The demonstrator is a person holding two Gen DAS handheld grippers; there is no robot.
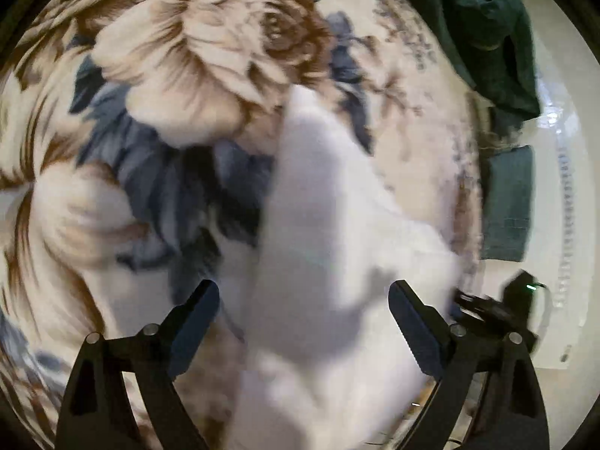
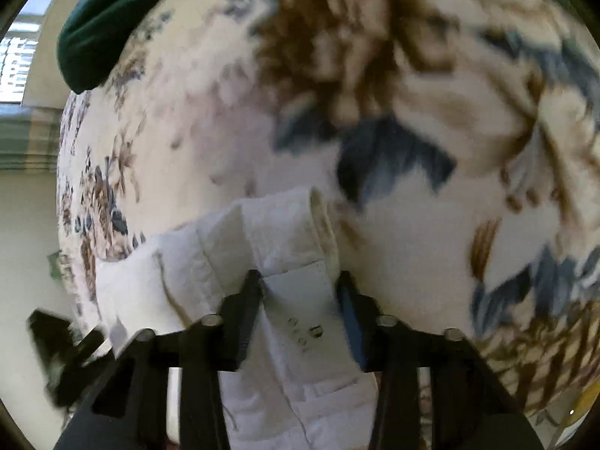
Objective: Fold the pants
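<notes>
The white pants (image 1: 322, 247) lie bunched on a floral bedspread (image 1: 195, 75), blurred by motion in the left wrist view. My left gripper (image 1: 303, 300) is open, its fingers on either side of the white cloth. In the right wrist view my right gripper (image 2: 300, 296) has the pants' waistband (image 2: 300, 300) between its two fingers, with a small label showing; the jaws stand partly apart against the band. The rest of the pants (image 2: 210, 247) spreads out to the left on the bedspread (image 2: 375, 75).
A dark green garment (image 1: 487, 26) lies at the bed's far corner, also in the right wrist view (image 2: 101, 26). A folded teal cloth (image 1: 506, 202) lies off the bed's edge. The other gripper (image 1: 495, 311) shows at the right. A window (image 2: 15, 60) is at the left.
</notes>
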